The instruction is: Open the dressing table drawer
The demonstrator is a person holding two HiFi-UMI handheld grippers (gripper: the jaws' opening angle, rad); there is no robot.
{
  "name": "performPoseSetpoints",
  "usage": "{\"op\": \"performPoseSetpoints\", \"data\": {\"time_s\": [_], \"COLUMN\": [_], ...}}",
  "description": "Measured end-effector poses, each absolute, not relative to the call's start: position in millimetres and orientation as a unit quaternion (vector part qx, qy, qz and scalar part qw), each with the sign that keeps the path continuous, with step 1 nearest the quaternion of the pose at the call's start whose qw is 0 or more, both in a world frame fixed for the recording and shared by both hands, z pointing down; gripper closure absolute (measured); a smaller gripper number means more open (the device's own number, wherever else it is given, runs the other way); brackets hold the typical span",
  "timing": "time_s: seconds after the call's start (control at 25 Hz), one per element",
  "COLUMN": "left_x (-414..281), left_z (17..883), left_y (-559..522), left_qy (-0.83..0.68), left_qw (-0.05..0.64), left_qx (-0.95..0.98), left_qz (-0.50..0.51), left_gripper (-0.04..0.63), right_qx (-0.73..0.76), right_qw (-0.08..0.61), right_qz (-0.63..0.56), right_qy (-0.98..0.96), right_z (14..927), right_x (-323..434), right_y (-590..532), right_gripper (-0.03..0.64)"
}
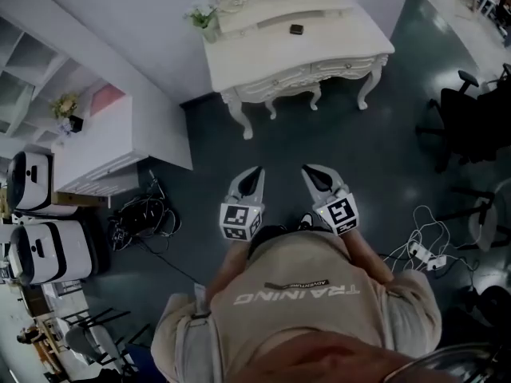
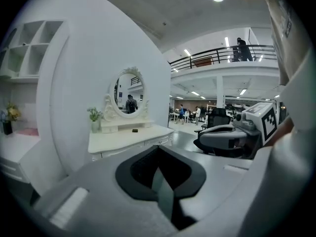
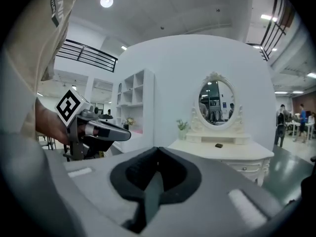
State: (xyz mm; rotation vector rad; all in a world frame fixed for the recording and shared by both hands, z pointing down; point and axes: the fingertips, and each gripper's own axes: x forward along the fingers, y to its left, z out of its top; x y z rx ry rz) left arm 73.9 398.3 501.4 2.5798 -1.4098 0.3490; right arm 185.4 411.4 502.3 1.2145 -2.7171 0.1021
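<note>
The white dressing table (image 1: 263,54) stands against the wall, some way ahead of me across the dark floor. Its drawers (image 1: 307,76) run along the front and look closed. In the left gripper view the table (image 2: 129,138) sits left of centre; in the right gripper view it (image 3: 222,152) is to the right, with a knobbed drawer (image 3: 249,168). My left gripper (image 1: 255,171) and right gripper (image 1: 310,171) are held side by side in front of my chest, pointing toward the table and far from it. Both are shut and hold nothing.
An oval mirror (image 3: 217,101), a small plant (image 1: 205,19) and a small dark object (image 1: 296,29) are on the table. A white cabinet (image 1: 104,146) and tangled cables (image 1: 140,214) lie to the left. Office chairs (image 1: 471,118) and a power strip (image 1: 423,254) are on the right.
</note>
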Motion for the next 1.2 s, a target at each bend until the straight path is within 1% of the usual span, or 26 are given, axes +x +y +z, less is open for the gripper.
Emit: {"op": "performPoseSetpoints", "data": {"time_s": [0.16, 0.28, 0.44, 0.68, 0.92, 1.08, 1.2], "left_x": [92.4, 96.4, 85.9, 60.6, 36.8, 22.8, 10.7], "left_z": [511.2, 515.7, 531.8, 559.1, 543.4, 528.6, 526.6], "left_y": [392.4, 392.4, 382.1, 338.0, 278.5, 228.0, 191.5], "left_qy": [-0.48, -0.486, -0.496, -0.495, -0.487, -0.457, -0.435], "left_qw": [0.089, 0.1, 0.121, 0.145, 0.118, 0.113, 0.108], "left_qx": [0.865, 0.859, 0.848, 0.845, 0.858, 0.877, 0.889], "left_qz": [0.119, 0.126, 0.145, 0.14, 0.11, 0.095, 0.094], "left_gripper": [0.588, 0.588, 0.588, 0.588, 0.588, 0.588, 0.588], "right_qx": [0.415, 0.412, 0.388, 0.383, 0.383, 0.399, 0.41], "right_qw": [0.094, 0.098, 0.12, 0.136, 0.143, 0.136, 0.146], "right_qz": [0.035, 0.062, 0.084, 0.082, 0.06, 0.048, 0.044], "right_qy": [-0.904, -0.904, -0.91, -0.91, -0.911, -0.906, -0.899], "right_z": [524.6, 540.0, 559.0, 570.2, 553.0, 525.0, 521.3], "right_x": [205.4, 208.6, 196.7, 170.8, 135.7, 116.2, 103.1], "right_y": [404.6, 404.1, 393.4, 343.7, 288.5, 236.5, 204.3], "right_gripper": [0.614, 0.614, 0.614, 0.614, 0.614, 0.614, 0.614]}}
